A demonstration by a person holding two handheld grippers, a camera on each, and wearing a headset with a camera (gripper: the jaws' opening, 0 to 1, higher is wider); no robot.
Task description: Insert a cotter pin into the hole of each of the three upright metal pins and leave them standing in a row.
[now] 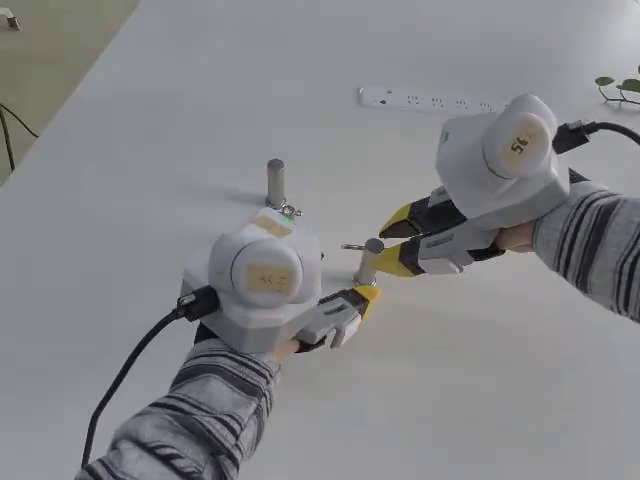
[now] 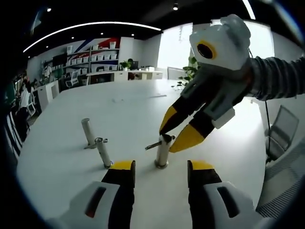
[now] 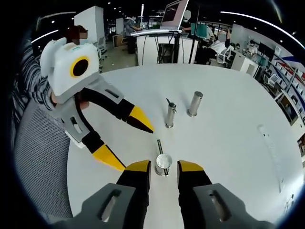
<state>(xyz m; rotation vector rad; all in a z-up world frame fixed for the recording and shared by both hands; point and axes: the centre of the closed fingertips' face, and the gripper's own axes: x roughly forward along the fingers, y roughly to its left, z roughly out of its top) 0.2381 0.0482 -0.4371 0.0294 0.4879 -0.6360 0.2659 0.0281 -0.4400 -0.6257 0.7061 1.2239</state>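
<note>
Three upright metal pins stand on the white table (image 1: pixel 150 200). The far pin (image 1: pixel 275 182) is bare. The middle pin (image 2: pixel 101 151) carries a cotter pin at its top; my left gripper's body covers it in the head view. A cotter pin (image 2: pixel 153 144) sticks out sideways through the top of the nearest pin (image 1: pixel 369 260). My right gripper (image 1: pixel 383 250) is open, one yellow jaw on either side of that pin's top (image 3: pixel 163 163). My left gripper (image 2: pixel 162 167) is open just short of the same pin's base (image 2: pixel 162 160), holding nothing.
A white power strip (image 1: pixel 430 100) lies at the back of the table, with a small plant (image 1: pixel 620 88) at the far right edge. The table's left edge (image 1: pixel 75 85) drops to the floor. A black cable (image 1: pixel 125 375) trails from the left gripper.
</note>
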